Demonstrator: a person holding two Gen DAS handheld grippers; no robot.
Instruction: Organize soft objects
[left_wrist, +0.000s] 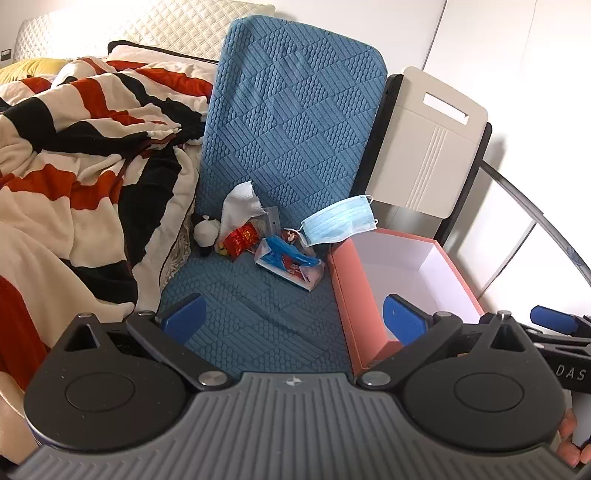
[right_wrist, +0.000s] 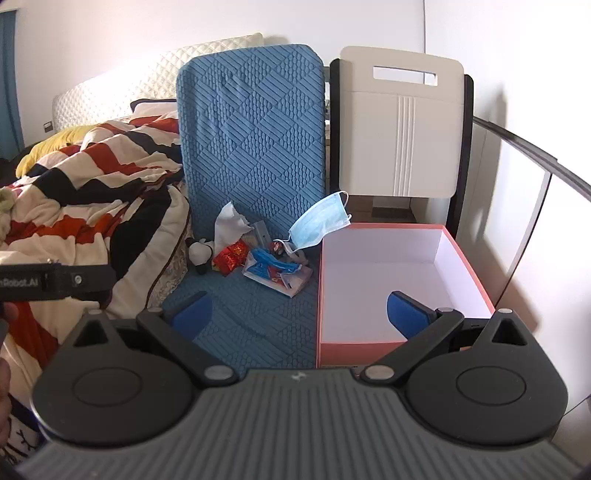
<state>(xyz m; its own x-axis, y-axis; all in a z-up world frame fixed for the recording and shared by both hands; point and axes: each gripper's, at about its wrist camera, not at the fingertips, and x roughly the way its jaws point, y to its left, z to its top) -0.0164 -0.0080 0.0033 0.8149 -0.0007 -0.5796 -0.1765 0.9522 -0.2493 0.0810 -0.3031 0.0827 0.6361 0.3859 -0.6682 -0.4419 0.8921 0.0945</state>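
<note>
Both grippers spread wide, holding nothing, above blue mat.
Left gripper (left_wrist: 293, 317) and right gripper (right_wrist: 301, 315) jaws apart. Face mask (right_wrist: 319, 223) at 12 o'clock leans on the mat's (right_wrist: 255, 325) upright part, just beside the pink box's (right_wrist: 354, 347) far left corner. Tissue (right_wrist: 229, 223), red packet (right_wrist: 231, 256), blue-white pack (right_wrist: 275, 273), panda toy (right_wrist: 199, 254) clustered at 11 o'clock. Striped blanket (left_wrist: 74, 166) at 9 o'clock.

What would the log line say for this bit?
left gripper: open, holding nothing | right gripper: open, holding nothing | face mask: leaning on pink box rim | box: nothing inside
</note>
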